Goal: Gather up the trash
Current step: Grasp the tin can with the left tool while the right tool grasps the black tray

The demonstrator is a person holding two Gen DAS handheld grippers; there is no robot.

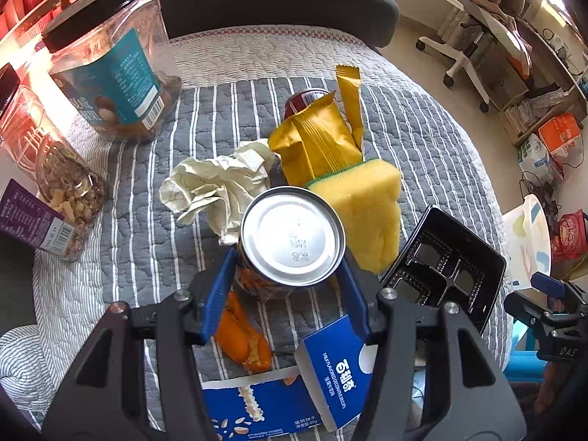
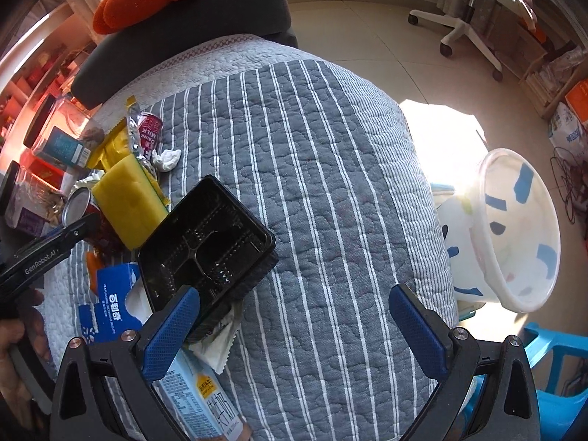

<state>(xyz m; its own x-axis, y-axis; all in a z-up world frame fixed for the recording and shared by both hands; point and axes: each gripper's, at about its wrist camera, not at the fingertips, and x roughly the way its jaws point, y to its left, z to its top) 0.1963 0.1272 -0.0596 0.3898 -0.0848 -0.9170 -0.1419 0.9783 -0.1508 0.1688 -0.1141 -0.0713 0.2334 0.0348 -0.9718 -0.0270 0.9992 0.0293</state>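
Observation:
My left gripper is shut on a drink can, silver end toward the camera, held above the grey striped quilt. Around it lie crumpled paper, a yellow sponge, a yellow snack wrapper, a red can, an orange peel, a blue biscuit box and a black plastic tray. My right gripper is open and empty over the quilt, right of the tray. A white trash bin stands on the floor to the right.
Clear jars with black lids stand at the left. A milk carton and a white wrapper lie under the right gripper's left finger. A small tissue lies near the red can. A blue stool and office chair stand on the floor.

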